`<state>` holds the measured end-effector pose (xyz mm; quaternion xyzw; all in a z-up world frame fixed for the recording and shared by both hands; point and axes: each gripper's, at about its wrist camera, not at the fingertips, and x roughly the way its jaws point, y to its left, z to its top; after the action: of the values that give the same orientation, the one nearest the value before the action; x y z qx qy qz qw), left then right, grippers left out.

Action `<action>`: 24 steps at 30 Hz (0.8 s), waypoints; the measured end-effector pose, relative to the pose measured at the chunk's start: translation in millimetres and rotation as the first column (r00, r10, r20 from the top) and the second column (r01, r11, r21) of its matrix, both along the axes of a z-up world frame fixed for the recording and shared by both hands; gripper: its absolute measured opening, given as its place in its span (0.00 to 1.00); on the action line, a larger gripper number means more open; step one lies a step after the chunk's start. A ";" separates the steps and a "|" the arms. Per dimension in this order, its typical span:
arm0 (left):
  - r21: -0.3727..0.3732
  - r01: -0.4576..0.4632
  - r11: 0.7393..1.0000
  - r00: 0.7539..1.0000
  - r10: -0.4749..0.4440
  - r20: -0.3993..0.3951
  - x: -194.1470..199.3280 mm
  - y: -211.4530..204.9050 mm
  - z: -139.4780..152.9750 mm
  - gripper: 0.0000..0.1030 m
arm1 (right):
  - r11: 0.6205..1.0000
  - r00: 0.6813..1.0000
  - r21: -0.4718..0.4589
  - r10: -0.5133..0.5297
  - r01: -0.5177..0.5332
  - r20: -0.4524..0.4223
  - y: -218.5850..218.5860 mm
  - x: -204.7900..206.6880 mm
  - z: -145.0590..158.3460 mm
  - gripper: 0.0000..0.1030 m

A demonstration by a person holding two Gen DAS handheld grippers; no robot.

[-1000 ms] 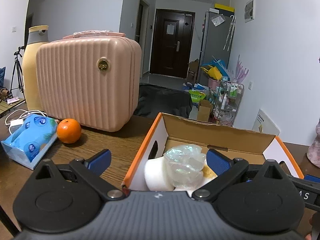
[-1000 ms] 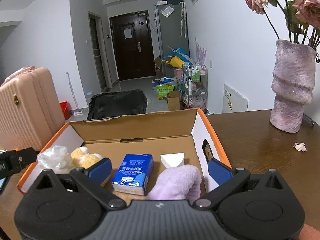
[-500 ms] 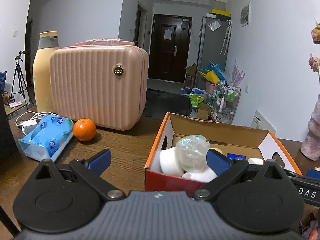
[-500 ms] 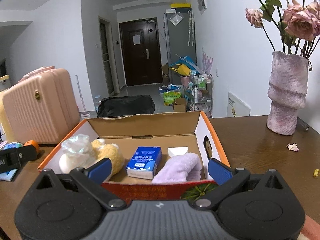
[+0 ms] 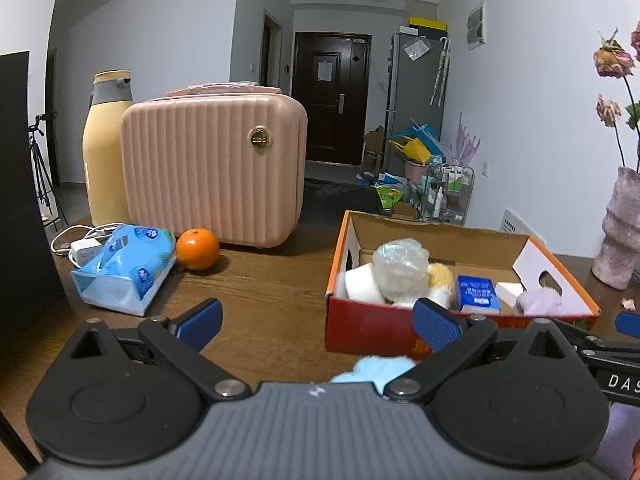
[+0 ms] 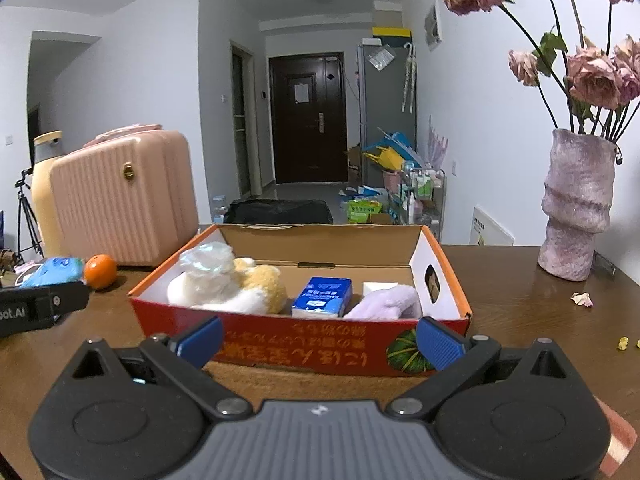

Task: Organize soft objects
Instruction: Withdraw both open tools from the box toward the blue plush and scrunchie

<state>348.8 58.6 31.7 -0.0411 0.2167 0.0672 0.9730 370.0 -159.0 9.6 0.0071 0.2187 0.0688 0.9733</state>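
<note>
An orange-rimmed cardboard box [image 6: 296,332] [image 5: 360,324] stands on the brown table. Inside lie a clear plastic bundle [image 6: 206,264] [image 5: 398,264] on a white roll [image 5: 362,288], a yellow plush [image 6: 262,280], a blue tissue pack [image 6: 322,298] [image 5: 478,294] and a lilac fluffy cloth [image 6: 386,304] [image 5: 540,302]. My left gripper [image 5: 316,322] is open, in front of the box's left end. A pale blue soft thing [image 5: 376,368] lies on the table just under it. My right gripper [image 6: 320,342] is open before the box's front wall, empty.
A blue tissue packet [image 5: 124,268], an orange [image 5: 198,248], a pink ribbed case [image 5: 212,168], a yellow flask [image 5: 104,148] and a white charger with cable [image 5: 84,246] sit left of the box. A mauve vase with dried roses [image 6: 576,208] stands right. Petal scraps [image 6: 582,299] lie near it.
Both grippers have pulled back and away from the box, which now shows whole with its front wall. A pale blue soft thing has come into the left wrist view.
</note>
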 end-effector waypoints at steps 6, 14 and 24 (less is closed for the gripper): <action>0.004 0.011 1.000 1.000 -0.011 0.000 -25.2 12.8 -2.9 1.00 | 1.000 1.000 -0.004 0.026 -0.026 0.009 7.4 -21.0 -4.2 1.00; 0.005 0.031 0.999 1.000 -0.031 -0.001 -53.5 26.7 -6.2 1.00 | 0.998 0.998 -0.009 0.055 -0.055 0.019 15.7 -49.5 -7.3 1.00; 0.010 0.045 0.999 0.999 -0.045 -0.019 -81.9 44.7 -15.0 1.00 | 0.995 0.995 -0.026 0.094 -0.093 0.018 34.7 -74.1 -11.8 1.00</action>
<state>266.8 103.4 16.7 -0.0304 0.2266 0.0468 0.9724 295.9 -124.4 -2.2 -0.0160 0.2101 0.1115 0.9712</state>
